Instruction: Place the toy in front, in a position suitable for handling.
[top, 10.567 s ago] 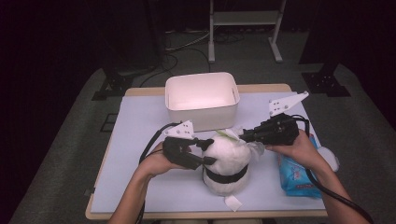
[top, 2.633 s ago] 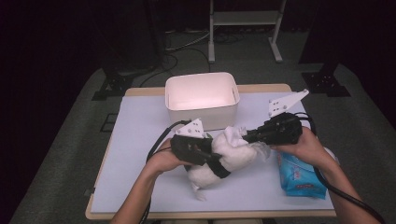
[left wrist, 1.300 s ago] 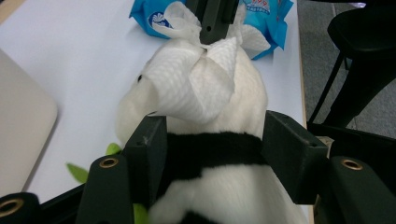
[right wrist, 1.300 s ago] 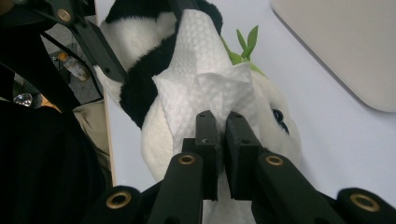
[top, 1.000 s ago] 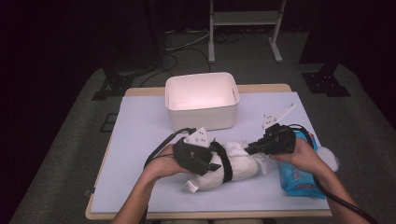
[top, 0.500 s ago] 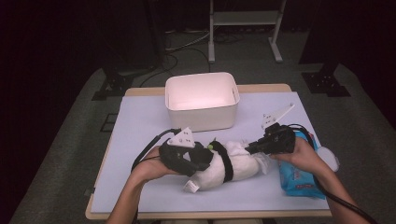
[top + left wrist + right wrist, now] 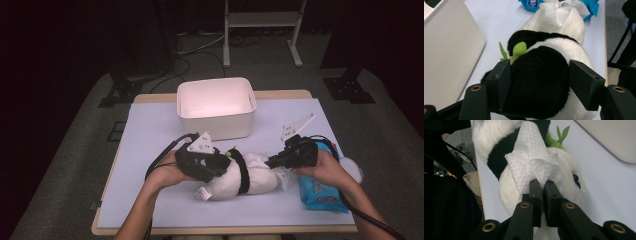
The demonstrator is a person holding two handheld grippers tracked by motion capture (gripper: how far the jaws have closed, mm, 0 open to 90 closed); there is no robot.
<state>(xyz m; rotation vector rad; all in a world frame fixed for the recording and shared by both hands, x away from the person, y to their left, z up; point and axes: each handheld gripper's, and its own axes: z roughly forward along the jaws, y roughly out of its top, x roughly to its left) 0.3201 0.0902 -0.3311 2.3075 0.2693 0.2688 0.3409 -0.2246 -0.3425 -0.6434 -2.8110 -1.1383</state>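
Near the front of the table [image 7: 150, 130], a plush panda [image 7: 245, 175] is being kept lying on its side, just in front of the white bin [image 7: 216, 107] and beside a blue wipes pack [image 7: 320, 187]. Its body is cream-white and fuzzy, and it is being crossed by a black band around the middle; a white tag is sticking out at its lower end. In the left gripper view, a rounded black patch of fur [image 7: 537, 82] is being shown between the jaws, with a small green leaf sprig [image 7: 516, 50] poking up just behind it. A crumpled white tissue [image 7: 534, 165] is being pressed against the panda's pale face, next to one dark eye.

The left gripper [image 7: 210, 167] is being held partly open, its jaws set astride the black patch; the left pad is seated against the fur, while whether the right pad is touching cannot be told. The right gripper [image 7: 276, 161] is being kept clamped nearly closed on a fold of the tissue, at the panda's end nearest the wipes pack. Both grippers are being carried by the person's hands, which are entering from the near edge.
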